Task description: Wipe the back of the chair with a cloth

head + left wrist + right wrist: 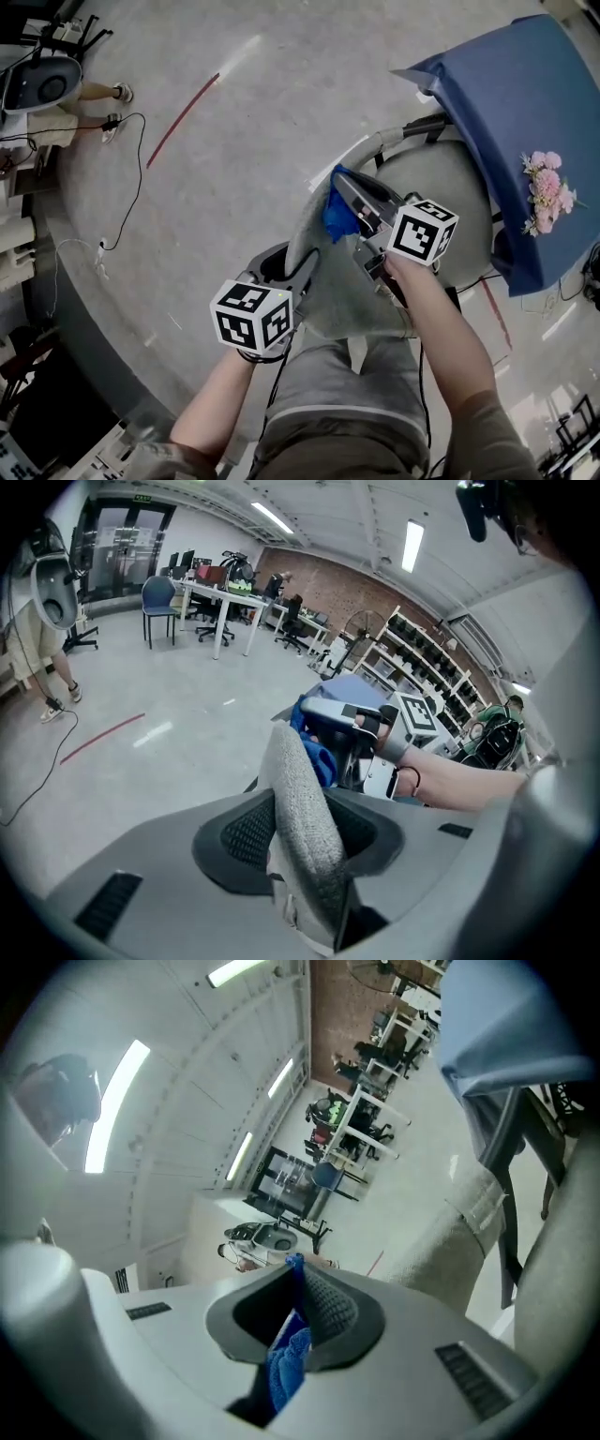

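Cloth (336, 216), one (blue); chair (436, 183), one; left tongs (292, 266), right tongs (345, 192).

The grey left gripper (298, 265) and right gripper (345, 186) each bear 1 black-and-white marker cube (251, 317); the person wears grey shorts (347, 394) and olive sleeves (487, 427).

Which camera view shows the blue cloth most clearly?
The head view: the whole bunched blue cloth shows at the right gripper's tip, by the chair back. The right gripper view shows only a strip pinched between its shut jaws; the left gripper view shows it partly behind the chair back.
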